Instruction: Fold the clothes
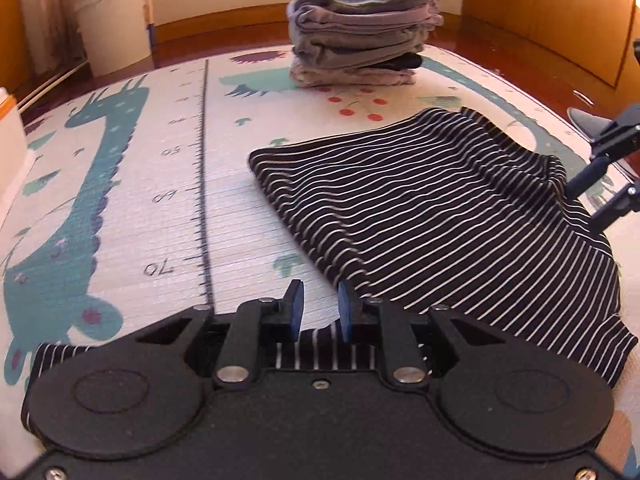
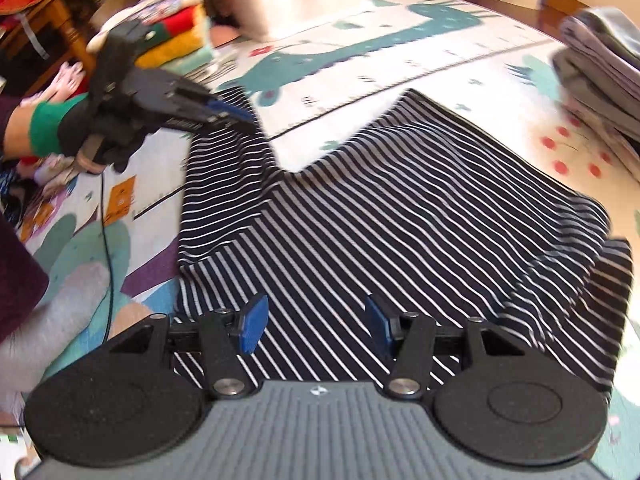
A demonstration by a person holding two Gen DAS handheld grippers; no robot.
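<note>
A black shirt with thin white stripes is lying on the mat, partly folded, its far edge running back toward a stack of folded grey clothes. In the right wrist view the shirt is filling the middle of the picture, with a sleeve reaching out to the left and a rumpled fold on the right.

The left gripper is sitting low over the near edge of the shirt, its blue pads a narrow gap apart with striped cloth lying between and beneath them; whether they are pinching the cloth cannot be told. From the right wrist camera the same left gripper is reaching over the sleeve tip, held by a gloved hand.

The right gripper is hovering over the shirt's near part with its fingers spread wide, holding nothing.

A white bin is standing beyond the mat, and a pile of coloured clothes is lying off to the left.
</note>
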